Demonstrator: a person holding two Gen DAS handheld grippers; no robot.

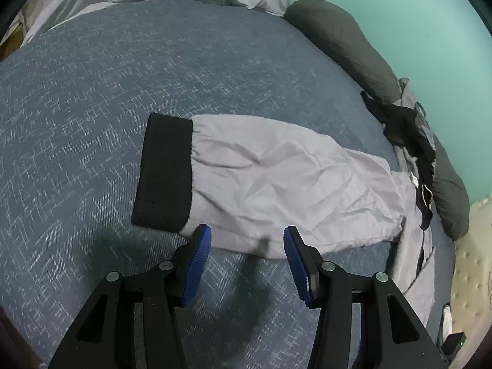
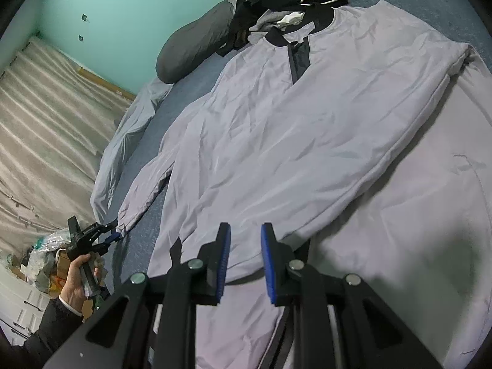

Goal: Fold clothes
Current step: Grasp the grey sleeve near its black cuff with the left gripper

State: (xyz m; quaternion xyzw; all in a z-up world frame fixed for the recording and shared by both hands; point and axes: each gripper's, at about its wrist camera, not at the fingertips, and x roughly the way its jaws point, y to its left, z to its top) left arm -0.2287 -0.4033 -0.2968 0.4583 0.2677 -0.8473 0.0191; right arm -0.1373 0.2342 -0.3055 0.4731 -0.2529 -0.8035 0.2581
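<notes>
The left hand-held gripper [image 1: 247,240] hangs released, jaws apart, nothing between them; the pale grey sleeve [image 1: 292,184] lies just ahead of its tips, black cuff [image 1: 164,172] ahead and to its left, on the blue bed [image 1: 123,77]. The right hand-held gripper [image 2: 245,236] hovers with jaws narrowly apart, gripping nothing, above the hem of the grey jacket [image 2: 292,117] spread ahead of it. A dark pillow [image 2: 190,49] lies beyond.
</notes>
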